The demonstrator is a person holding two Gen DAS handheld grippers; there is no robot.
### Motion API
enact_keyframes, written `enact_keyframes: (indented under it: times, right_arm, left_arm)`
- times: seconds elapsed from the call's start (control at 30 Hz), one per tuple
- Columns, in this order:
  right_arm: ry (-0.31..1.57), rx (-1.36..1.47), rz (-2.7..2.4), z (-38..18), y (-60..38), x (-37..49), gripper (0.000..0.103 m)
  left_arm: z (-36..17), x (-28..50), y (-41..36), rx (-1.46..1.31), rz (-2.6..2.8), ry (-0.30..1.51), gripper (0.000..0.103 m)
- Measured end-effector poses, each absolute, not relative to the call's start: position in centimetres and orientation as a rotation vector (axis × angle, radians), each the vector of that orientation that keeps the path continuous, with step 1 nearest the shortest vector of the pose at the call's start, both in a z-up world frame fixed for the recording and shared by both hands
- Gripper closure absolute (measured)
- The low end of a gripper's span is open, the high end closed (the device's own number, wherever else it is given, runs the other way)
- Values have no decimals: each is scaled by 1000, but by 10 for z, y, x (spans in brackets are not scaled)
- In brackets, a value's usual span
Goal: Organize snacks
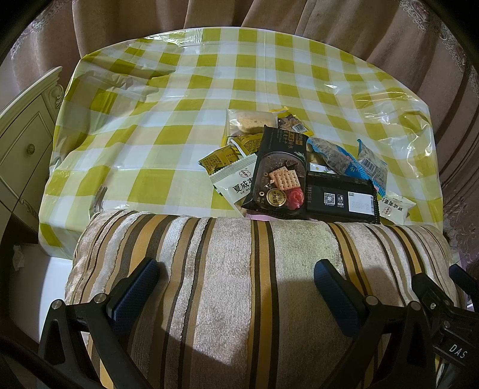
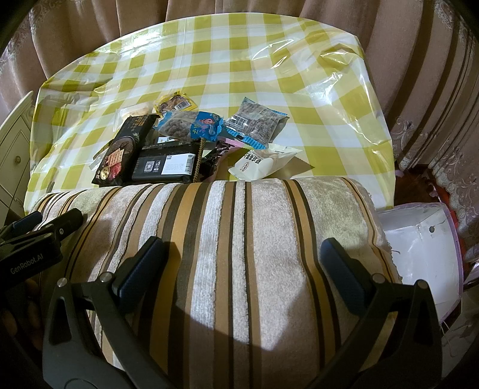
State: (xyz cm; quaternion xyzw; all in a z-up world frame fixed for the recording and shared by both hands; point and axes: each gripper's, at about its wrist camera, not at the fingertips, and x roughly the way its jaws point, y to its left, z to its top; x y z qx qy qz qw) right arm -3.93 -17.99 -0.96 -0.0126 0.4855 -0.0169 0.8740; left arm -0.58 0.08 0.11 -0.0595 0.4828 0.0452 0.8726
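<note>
A heap of snack packets lies on the yellow-checked table (image 1: 185, 98) near its front edge. It holds a black cracker pack (image 1: 277, 173) (image 2: 121, 154), a second black pack (image 1: 341, 199) (image 2: 166, 164) lying face down, blue-edged clear bags (image 1: 344, 157) (image 2: 191, 124), white pouches (image 1: 236, 182) (image 2: 263, 161) and small yellow packets (image 1: 221, 157). My left gripper (image 1: 236, 276) hangs open over a striped cushion (image 1: 239, 269), well short of the heap. My right gripper (image 2: 244, 254) is open too, above the same cushion (image 2: 239, 239), with nothing between its fingers.
Beige curtains (image 1: 299, 15) hang behind the table. A cream carved cabinet (image 1: 24, 134) stands at the left. A white bag or bin (image 2: 425, 245) sits at the right of the cushion. The far half of the tablecloth carries only wrinkled clear plastic.
</note>
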Motion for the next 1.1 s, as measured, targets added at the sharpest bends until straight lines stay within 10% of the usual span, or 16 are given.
enact_keyframes:
  times: [1.1]
  right_arm:
    - [1073,-35,65,-9,-190,-25,0]
  left_arm:
    - [8,18,4,-149,25,988,2]
